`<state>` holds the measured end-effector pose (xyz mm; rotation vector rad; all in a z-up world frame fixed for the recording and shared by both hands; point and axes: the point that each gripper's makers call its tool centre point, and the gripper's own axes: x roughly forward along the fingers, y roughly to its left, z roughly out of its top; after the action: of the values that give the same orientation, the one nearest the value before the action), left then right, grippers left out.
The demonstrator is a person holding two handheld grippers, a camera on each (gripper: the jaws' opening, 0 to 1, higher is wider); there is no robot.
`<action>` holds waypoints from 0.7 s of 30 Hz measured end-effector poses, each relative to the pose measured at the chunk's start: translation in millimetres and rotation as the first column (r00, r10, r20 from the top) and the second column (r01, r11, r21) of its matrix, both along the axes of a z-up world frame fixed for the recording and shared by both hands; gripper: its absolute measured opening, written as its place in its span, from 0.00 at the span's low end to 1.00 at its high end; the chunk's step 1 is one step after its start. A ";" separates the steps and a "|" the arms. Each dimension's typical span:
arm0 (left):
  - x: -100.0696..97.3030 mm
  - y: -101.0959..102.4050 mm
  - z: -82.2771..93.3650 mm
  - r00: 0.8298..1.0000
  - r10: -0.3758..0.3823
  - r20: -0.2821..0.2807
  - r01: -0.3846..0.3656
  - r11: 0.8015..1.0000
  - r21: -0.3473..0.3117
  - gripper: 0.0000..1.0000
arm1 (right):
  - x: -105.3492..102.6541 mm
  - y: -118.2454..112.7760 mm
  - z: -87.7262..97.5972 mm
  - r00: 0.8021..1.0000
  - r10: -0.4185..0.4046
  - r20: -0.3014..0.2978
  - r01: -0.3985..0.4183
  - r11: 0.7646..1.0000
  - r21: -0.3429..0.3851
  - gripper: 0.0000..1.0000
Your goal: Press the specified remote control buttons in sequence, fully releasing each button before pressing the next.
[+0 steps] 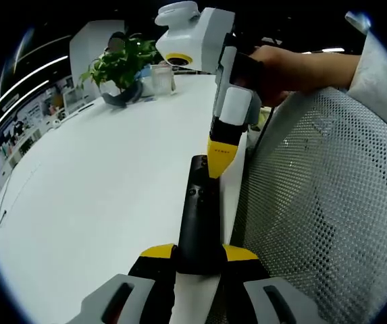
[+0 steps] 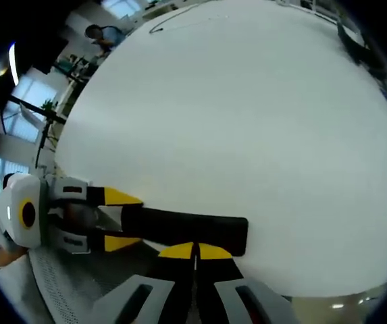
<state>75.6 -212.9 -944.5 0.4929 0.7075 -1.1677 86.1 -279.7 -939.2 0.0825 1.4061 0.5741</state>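
A long black remote control (image 1: 200, 216) lies along the white table's (image 1: 98, 175) edge, small buttons on its top face. My left gripper (image 1: 199, 252) is shut on its near end, one yellow tip on each side. My right gripper (image 1: 219, 158) comes down from the upper right, held by a hand, and its yellow tip touches the remote's far end. In the right gripper view the remote (image 2: 186, 229) lies crosswise. The right gripper (image 2: 195, 251) is shut, tips together against the remote's top side. The left gripper (image 2: 121, 219) holds the remote's left end.
A potted plant (image 1: 122, 64) and a glass jar (image 1: 163, 77) stand at the table's far end. A white mesh chair (image 1: 315, 202) stands close against the table edge on the right. A thin cable (image 2: 179, 20) lies on the far part of the table (image 2: 247, 121).
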 end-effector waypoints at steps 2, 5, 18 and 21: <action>0.0 0.0 0.0 1.000 0.000 0.000 0.000 1.000 0.000 0.25 | -0.3 -0.4 -0.2 1.000 -0.001 0.000 0.001 1.000 -0.001 0.00; -0.1 -0.2 -0.1 1.000 -0.001 0.000 0.001 1.000 -0.001 0.25 | -1.1 -0.8 -1.3 1.000 0.003 -0.004 -0.003 1.000 -0.001 0.00; 0.2 -0.6 -0.2 1.000 -0.007 0.002 0.007 1.000 0.002 0.25 | -0.9 -1.9 0.1 1.000 -0.021 -0.010 0.022 0.999 0.026 0.00; -0.4 -0.8 -0.3 1.000 -0.012 0.003 0.012 1.000 0.007 0.25 | -1.0 -1.5 0.6 0.999 -0.033 -0.023 0.034 0.999 0.034 0.00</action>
<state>75.2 -213.7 -944.8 0.5049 0.7074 -1.1755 85.1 -281.2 -938.7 0.1399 1.4144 0.5712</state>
